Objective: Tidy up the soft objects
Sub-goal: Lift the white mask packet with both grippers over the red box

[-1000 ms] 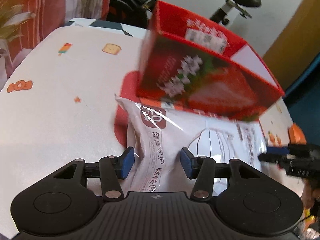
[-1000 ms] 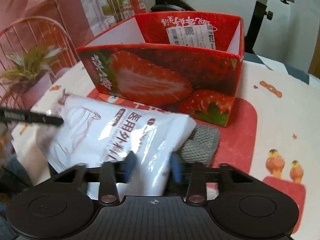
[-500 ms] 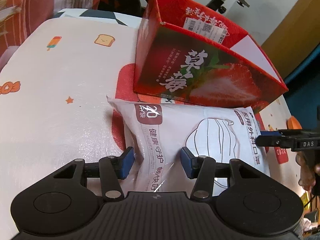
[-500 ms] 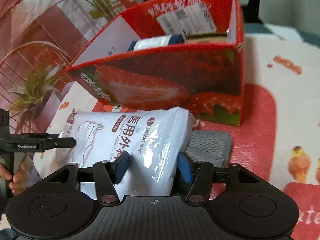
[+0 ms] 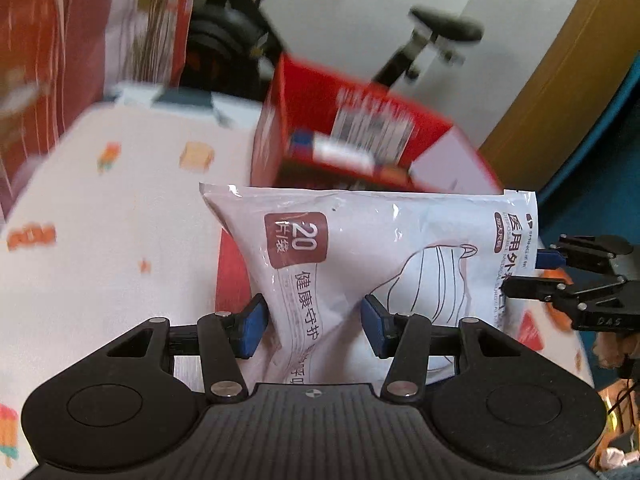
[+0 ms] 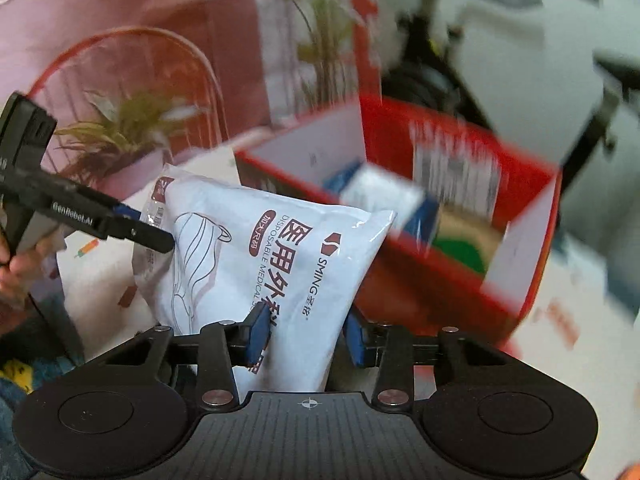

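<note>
A white plastic pack of medical masks is held in the air between both grippers. My left gripper is shut on one end of it. My right gripper is shut on the other end. The red strawberry-print box stands open just beyond the pack, with a blue-and-white packet and other items inside. The right gripper shows at the right in the left wrist view; the left one shows at the left in the right wrist view.
The table has a white cloth with small food prints and a red patch. A potted plant and a red wire chair stand beyond the table edge. An exercise bike is behind the box.
Both grippers have lifted the mask pack off the table to about the box's rim height. The box interior now shows over its near wall.
</note>
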A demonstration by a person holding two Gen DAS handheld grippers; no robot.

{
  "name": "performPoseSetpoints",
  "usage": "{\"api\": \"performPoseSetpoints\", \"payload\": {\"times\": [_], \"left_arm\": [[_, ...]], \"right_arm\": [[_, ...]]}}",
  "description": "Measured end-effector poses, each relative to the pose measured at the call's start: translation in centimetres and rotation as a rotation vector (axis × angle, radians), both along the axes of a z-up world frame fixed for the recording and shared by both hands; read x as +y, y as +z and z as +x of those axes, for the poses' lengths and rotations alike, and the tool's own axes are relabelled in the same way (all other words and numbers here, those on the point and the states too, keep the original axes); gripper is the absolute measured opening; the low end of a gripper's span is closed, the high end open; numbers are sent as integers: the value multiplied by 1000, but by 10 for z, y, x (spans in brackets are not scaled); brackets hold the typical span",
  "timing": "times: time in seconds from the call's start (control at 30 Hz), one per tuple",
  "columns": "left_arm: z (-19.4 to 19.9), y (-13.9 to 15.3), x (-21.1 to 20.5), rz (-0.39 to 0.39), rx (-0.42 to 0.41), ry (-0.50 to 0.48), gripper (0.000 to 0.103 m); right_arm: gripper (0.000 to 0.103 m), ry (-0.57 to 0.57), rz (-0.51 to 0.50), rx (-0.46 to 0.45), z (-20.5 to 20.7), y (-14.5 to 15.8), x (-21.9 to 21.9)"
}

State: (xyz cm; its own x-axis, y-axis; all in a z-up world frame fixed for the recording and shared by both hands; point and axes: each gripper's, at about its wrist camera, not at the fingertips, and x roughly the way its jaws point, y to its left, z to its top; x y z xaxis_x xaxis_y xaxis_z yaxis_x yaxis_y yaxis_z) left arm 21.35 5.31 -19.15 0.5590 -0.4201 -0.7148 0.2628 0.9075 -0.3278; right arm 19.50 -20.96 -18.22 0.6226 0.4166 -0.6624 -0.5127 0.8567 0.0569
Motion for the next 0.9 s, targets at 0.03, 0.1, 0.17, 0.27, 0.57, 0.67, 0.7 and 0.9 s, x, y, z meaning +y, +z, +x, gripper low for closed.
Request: {"api": "performPoseSetpoints", "payload": {"times": [0.03,0.1,0.17,0.27,0.57,0.67,0.7,0.9], "left_arm": [[-2,9,2,-13,-30,5,53],[-4,27,5,-51,-91,19,53],[-3,43,5,-85,-144,39,53],[4,64,-4,-121,-218,57,52],[59,88,-41,-172,-323,93,51],[74,81,-56,-145,-296,84,51],[80,75,-61,-128,-281,75,51],[100,42,-73,-59,-182,21,51]], "right_arm": [[37,8,-16,-47,-2,10,1],[37,11,-44,-134,-5,27,1],[36,5,-70,-209,-5,42,0],[34,-21,-116,-296,3,56,-1],[32,-154,-135,-406,44,63,-34],[31,-198,-124,-364,60,43,-43],[31,-209,-122,-345,61,35,-48],[31,-252,-83,-213,70,-5,-66]]}}
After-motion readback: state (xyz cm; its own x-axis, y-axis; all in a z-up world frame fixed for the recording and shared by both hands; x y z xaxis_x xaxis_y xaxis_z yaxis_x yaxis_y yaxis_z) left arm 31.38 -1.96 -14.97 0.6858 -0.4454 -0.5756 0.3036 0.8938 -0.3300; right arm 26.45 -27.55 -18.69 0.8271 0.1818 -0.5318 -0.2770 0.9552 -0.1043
